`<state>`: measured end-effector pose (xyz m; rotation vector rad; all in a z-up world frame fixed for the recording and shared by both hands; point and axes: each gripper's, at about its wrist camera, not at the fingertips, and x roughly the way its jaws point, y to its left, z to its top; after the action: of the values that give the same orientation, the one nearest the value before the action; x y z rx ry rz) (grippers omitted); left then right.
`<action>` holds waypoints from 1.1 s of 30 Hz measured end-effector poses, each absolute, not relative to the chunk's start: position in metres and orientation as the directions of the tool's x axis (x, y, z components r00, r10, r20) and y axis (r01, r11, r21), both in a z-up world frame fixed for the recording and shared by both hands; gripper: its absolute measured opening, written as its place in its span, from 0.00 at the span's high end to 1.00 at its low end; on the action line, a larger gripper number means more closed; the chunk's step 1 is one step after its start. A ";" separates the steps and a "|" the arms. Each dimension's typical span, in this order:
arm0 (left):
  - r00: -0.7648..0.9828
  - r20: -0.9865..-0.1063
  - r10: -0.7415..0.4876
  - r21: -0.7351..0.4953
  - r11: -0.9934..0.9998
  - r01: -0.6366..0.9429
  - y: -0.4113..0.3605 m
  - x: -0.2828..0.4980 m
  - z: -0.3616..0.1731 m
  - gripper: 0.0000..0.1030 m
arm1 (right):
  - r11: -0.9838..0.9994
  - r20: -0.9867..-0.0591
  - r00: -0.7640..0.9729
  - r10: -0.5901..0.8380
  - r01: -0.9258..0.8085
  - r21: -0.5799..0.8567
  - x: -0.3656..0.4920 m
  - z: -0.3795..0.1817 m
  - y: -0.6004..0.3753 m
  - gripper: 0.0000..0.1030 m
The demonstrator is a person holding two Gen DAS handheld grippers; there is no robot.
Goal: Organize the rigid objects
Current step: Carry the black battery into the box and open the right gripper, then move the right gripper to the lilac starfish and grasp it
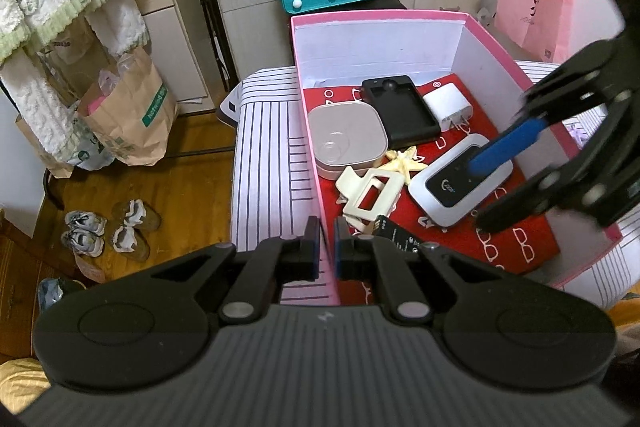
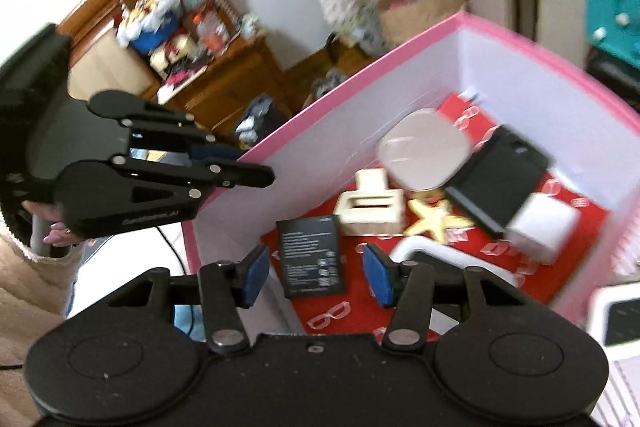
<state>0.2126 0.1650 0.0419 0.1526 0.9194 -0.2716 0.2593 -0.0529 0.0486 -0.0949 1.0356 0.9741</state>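
- The pink box (image 1: 540,75) sits on a striped cover (image 1: 264,163). It has white walls inside and a red sheet (image 1: 512,251) with glasses drawn on it at the bottom.
- The left gripper (image 1: 327,247) pinches the near left wall of the box. Its two blue pads are almost together.
- The right gripper (image 2: 316,277) hangs over the near end of the box. Its pads are wide apart and hold nothing.
- A flat black battery (image 2: 312,257) lies on the red sheet, seen between those pads.
- Also in the box: a round-cornered pink case (image 1: 346,139), a black phone case (image 1: 398,111), a white charger plug (image 1: 448,105), a cream hair clip (image 1: 370,193), a yellow star (image 1: 404,161), and a white and black pocket router (image 1: 460,183).
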 end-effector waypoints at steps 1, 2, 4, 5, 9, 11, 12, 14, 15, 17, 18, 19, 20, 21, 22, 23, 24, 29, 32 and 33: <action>0.574 -0.802 -0.165 0.013 0.956 0.292 0.165 0.213 0.042 0.95 | 0.611 -0.754 0.179 0.632 -0.713 0.343 0.257 0.052 -0.061 0.44; 0.573 -0.803 -0.163 0.013 0.957 0.291 0.165 0.214 0.042 0.95 | 0.623 -0.745 0.207 0.634 -0.708 0.332 0.253 0.055 -0.070 0.44; 0.574 -0.803 -0.158 0.019 0.957 0.290 0.164 0.215 0.041 0.95 | 0.648 -0.729 0.256 0.635 -0.691 0.322 0.247 0.060 -0.088 0.44; 0.576 -0.803 -0.155 0.021 0.958 0.287 0.163 0.215 0.041 0.95 | 0.662 -0.718 0.284 0.635 -0.680 0.316 0.243 0.061 -0.100 0.44; 0.577 -0.804 -0.145 0.019 0.963 0.268 0.162 0.216 0.040 0.96 | 0.722 -0.678 0.401 0.616 -0.632 0.282 0.227 0.060 -0.142 0.44; 0.579 -0.803 -0.139 0.018 0.966 0.256 0.162 0.216 0.040 0.96 | 0.754 -0.660 0.459 0.595 -0.604 0.260 0.220 0.057 -0.167 0.44; 0.580 -0.803 -0.135 0.019 0.968 0.252 0.162 0.216 0.040 0.96 | 0.770 -0.658 0.483 0.578 -0.589 0.244 0.218 0.053 -0.174 0.44; 0.581 -0.804 -0.127 0.020 0.971 0.240 0.161 0.216 0.039 0.96 | 0.815 -0.661 0.542 0.519 -0.547 0.191 0.214 0.045 -0.196 0.43; 0.581 -0.805 -0.122 0.023 0.971 0.236 0.160 0.216 0.038 0.96 | 0.835 -0.668 0.566 0.483 -0.527 0.157 0.213 0.038 -0.205 0.43; 0.581 -0.806 -0.113 0.028 0.973 0.229 0.159 0.216 0.037 0.96 | 0.870 -0.691 0.594 0.412 -0.482 0.104 0.212 0.022 -0.224 0.43; 0.580 -0.807 -0.110 0.029 0.974 0.226 0.159 0.217 0.037 0.96 | 0.880 -0.704 0.594 0.389 -0.466 0.093 0.213 0.013 -0.230 0.43; 0.579 -0.808 -0.108 0.029 0.975 0.222 0.159 0.217 0.037 0.96 | 0.890 -0.718 0.593 0.366 -0.447 0.085 0.213 0.005 -0.238 0.43; 0.578 -0.809 -0.106 0.028 0.975 0.218 0.158 0.218 0.037 0.96 | 0.900 -0.729 0.592 0.344 -0.429 0.077 0.213 -0.004 -0.245 0.43; 0.578 -0.810 -0.104 0.028 0.976 0.215 0.158 0.218 0.037 0.96 | 0.905 -0.737 0.590 0.331 -0.420 0.071 0.212 -0.011 -0.249 0.43; 0.577 -0.811 -0.103 0.025 0.977 0.211 0.158 0.218 0.036 0.96 | 0.910 -0.745 0.588 0.317 -0.410 0.064 0.213 -0.018 -0.254 0.43; 0.575 -0.812 -0.101 0.024 0.978 0.206 0.157 0.219 0.036 0.96 | 0.916 -0.751 0.588 0.299 -0.397 0.054 0.213 -0.024 -0.258 0.43; 0.575 -0.812 -0.099 0.025 0.979 0.203 0.157 0.219 0.036 0.96 | 0.922 -0.755 0.592 0.282 -0.385 0.042 0.213 -0.030 -0.262 0.43; 0.572 -0.816 -0.086 0.031 0.981 0.191 0.154 0.220 0.035 0.96 | 0.937 -0.747 0.610 0.263 -0.346 0.046 0.217 -0.045 -0.274 0.40; 0.567 -0.819 -0.085 0.028 0.982 0.188 0.155 0.221 0.035 0.96 | 0.938 -0.740 0.620 0.262 -0.345 0.044 0.219 -0.051 -0.274 0.37; 0.567 -0.819 -0.084 0.029 0.982 0.187 0.155 0.221 0.035 0.96 | 0.939 -0.742 0.615 0.266 -0.338 0.056 0.222 -0.054 -0.275 0.37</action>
<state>0.2212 0.1547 0.0347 0.1172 0.9550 -0.1598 0.2223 -0.2747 -0.0539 -0.0926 0.8390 0.3488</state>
